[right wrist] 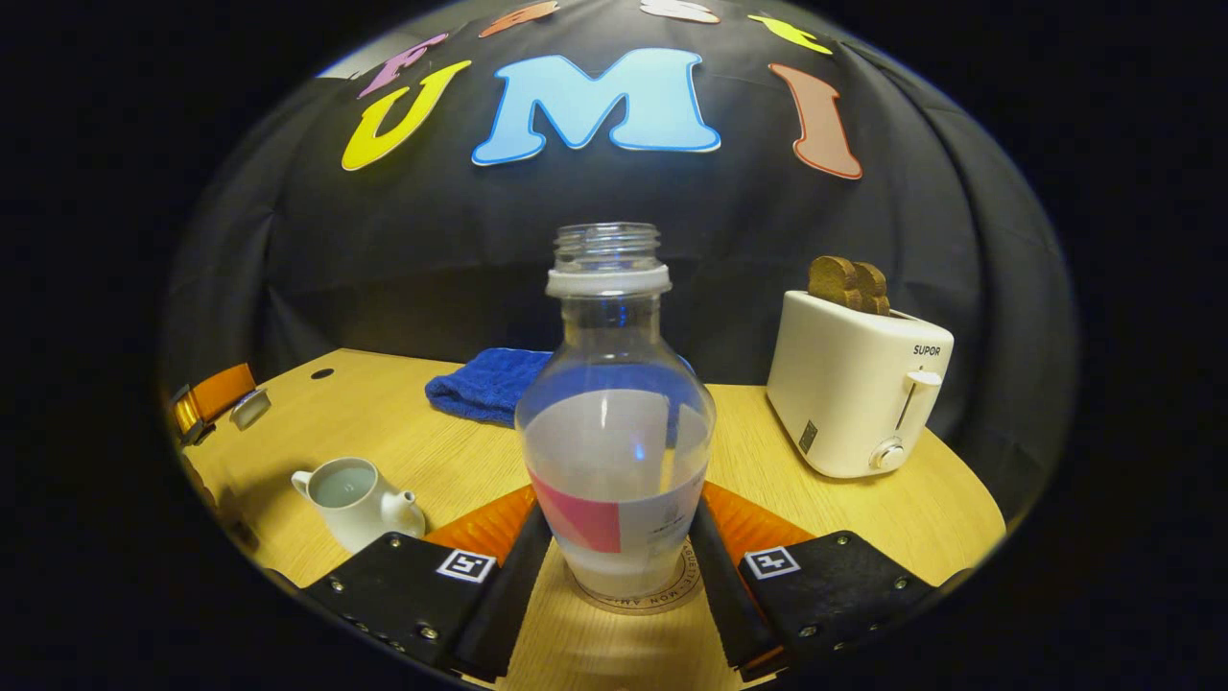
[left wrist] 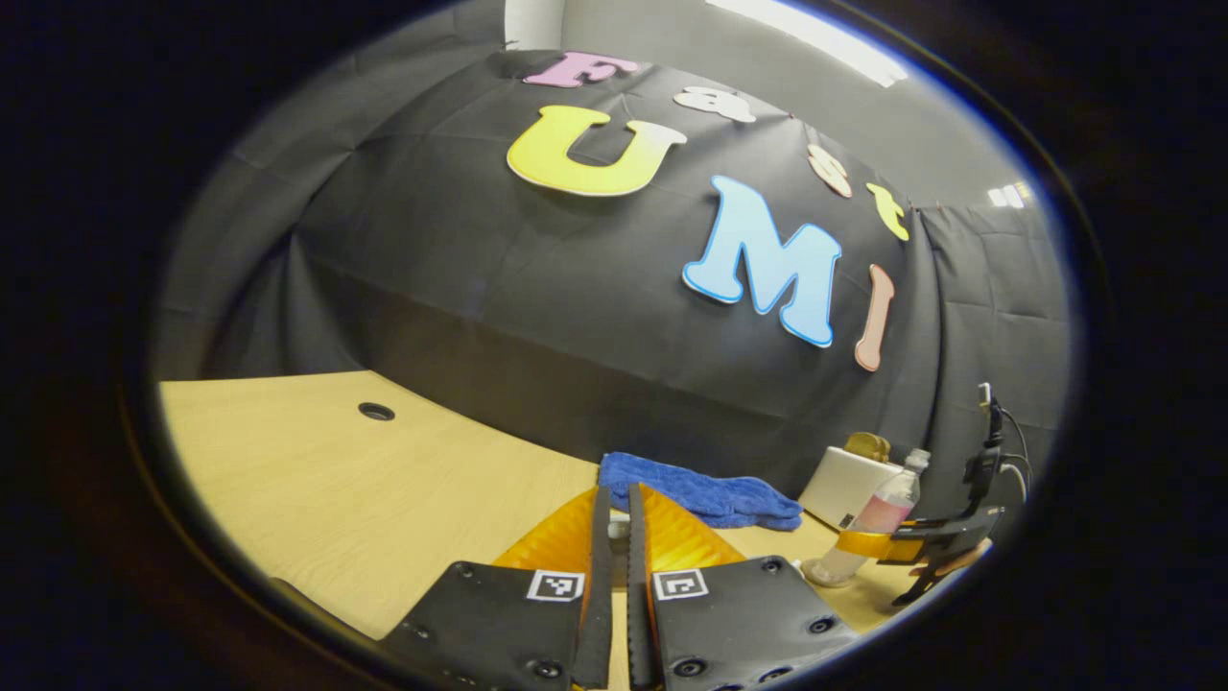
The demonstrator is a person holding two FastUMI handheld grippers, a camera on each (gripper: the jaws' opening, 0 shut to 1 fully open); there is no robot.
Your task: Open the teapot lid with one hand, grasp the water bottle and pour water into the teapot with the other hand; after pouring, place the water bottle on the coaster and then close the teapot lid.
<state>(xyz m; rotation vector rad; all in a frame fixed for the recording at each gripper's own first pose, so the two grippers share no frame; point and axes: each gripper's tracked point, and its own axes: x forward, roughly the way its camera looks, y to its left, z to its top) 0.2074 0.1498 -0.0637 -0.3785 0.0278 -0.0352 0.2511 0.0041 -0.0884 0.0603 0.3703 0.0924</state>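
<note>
Water bottle [right wrist: 616, 422] stands on coaster [right wrist: 641, 597] between my right gripper [right wrist: 619, 552] fingers, which flank it. I see my left gripper [left wrist: 618, 537] nearly closed on a small white thing, maybe the lid; teapot [right wrist: 353, 499] open left of right fingers

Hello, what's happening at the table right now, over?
Left tool shut on teapot lid, held up. Right tool grips water bottle, standing on coaster. Teapot open, water inside. Way back looks free.

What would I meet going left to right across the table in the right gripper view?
The left gripper holding the lid → open teapot → blue cloth → water bottle on its coaster → toaster.
</note>
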